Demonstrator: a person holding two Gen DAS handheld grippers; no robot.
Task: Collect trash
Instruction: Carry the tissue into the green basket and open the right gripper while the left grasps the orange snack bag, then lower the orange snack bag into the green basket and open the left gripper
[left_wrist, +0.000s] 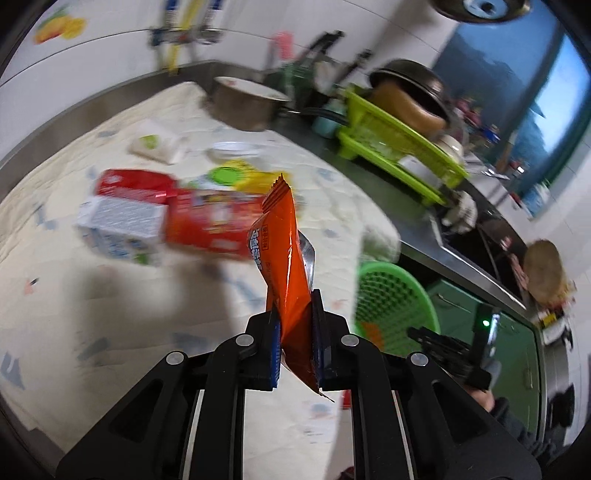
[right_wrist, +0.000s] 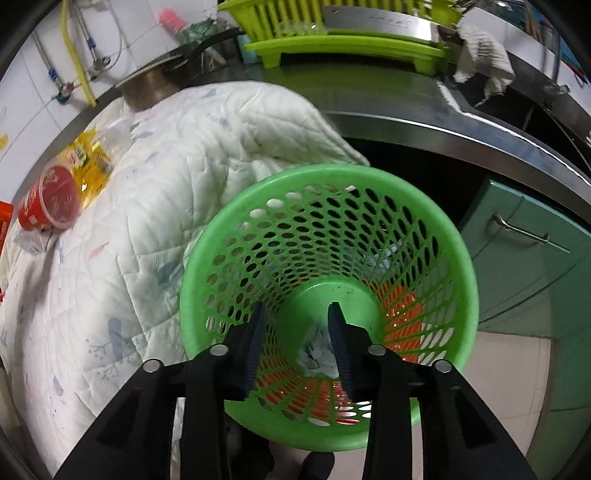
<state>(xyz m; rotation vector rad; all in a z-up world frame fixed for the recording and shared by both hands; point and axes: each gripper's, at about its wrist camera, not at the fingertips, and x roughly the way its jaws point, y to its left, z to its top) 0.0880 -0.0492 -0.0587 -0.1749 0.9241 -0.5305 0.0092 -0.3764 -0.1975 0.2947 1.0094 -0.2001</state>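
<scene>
Left wrist view: our left gripper (left_wrist: 295, 317) clamped its jaws on an orange wrapper (left_wrist: 286, 254) above the desk. Our right gripper (right_wrist: 297, 325) held its jaws apart, empty, over the green basket (right_wrist: 469, 280), crumpled paper (right_wrist: 317, 360) lying inside.

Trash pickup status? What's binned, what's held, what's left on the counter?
Done: crumpled paper lies in the green basket, under the open right gripper. In hand: the left gripper clamps an orange wrapper, not yet over the basket. Left: red box, white carton, red cup and yellow packet on the quilt.
</scene>
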